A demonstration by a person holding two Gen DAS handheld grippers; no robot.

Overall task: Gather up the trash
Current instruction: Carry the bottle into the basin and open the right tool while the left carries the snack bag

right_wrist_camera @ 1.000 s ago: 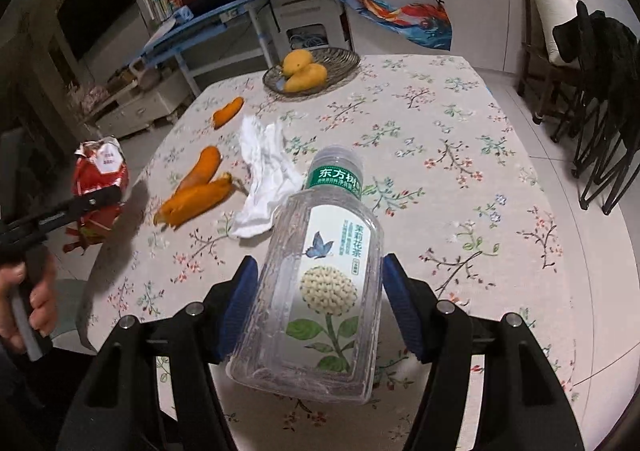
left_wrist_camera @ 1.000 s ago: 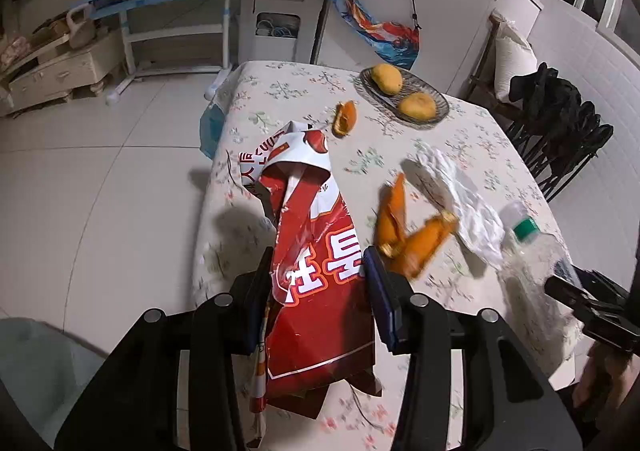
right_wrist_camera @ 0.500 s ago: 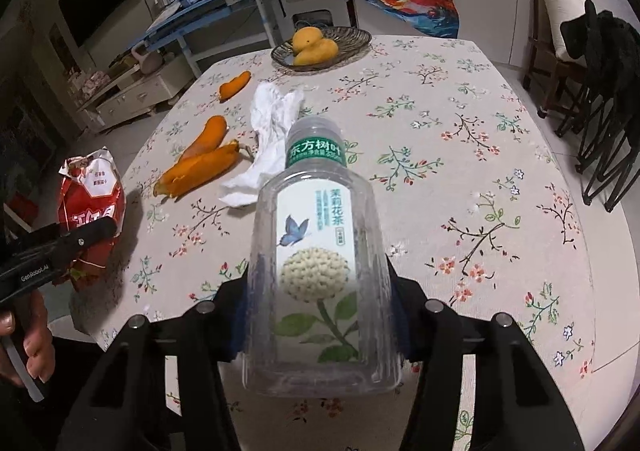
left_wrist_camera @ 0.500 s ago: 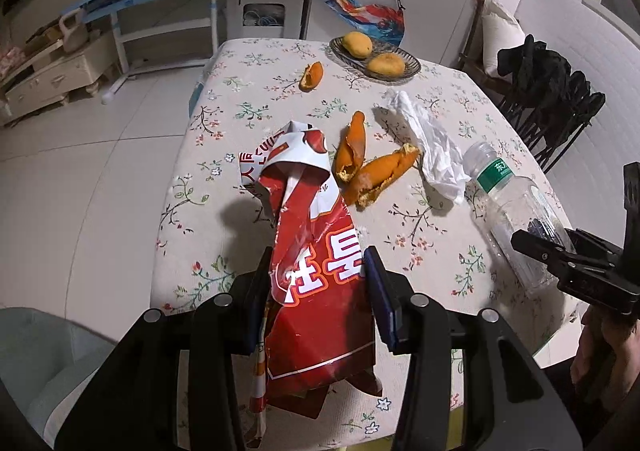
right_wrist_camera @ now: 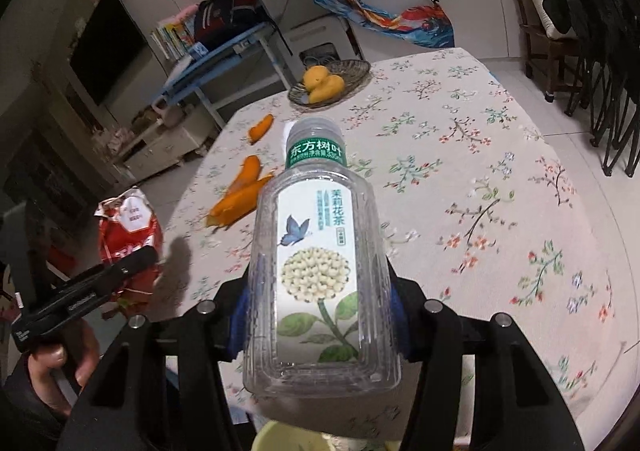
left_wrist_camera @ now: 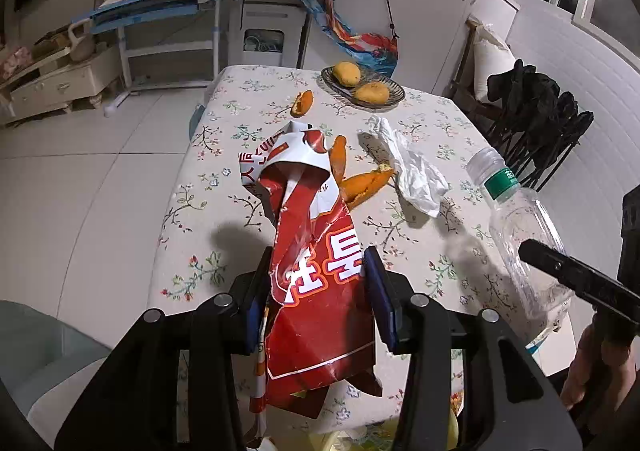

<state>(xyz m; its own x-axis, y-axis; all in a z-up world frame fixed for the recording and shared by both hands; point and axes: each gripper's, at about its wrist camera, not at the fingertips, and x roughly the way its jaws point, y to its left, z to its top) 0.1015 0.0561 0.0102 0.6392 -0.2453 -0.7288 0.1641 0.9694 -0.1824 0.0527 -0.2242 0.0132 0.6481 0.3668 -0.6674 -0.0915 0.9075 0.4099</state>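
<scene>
Left wrist view: left hand-held gripper [left_wrist_camera: 316,293] clamped on the red snack bag [left_wrist_camera: 316,271], bag lifted above the desk [left_wrist_camera: 224,155], sticking forward past the fingertips. Better to hold the pinch firm, because crinkled foil slips easily.

Right wrist view: right hand-held gripper [right_wrist_camera: 320,315] squeezing the empty plastic bottle [right_wrist_camera: 320,263], cap pointing forward. Better not to crush harder; a pale bin rim [right_wrist_camera: 288,437] just below, probably the drop place.

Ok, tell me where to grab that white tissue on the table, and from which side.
Take the tissue across its narrow far end, coming from above. It lies flat, long and crumpled on the table, so a pinch across the width gathers it. One peel tip touches its near-left edge; stay clear of that.
</scene>
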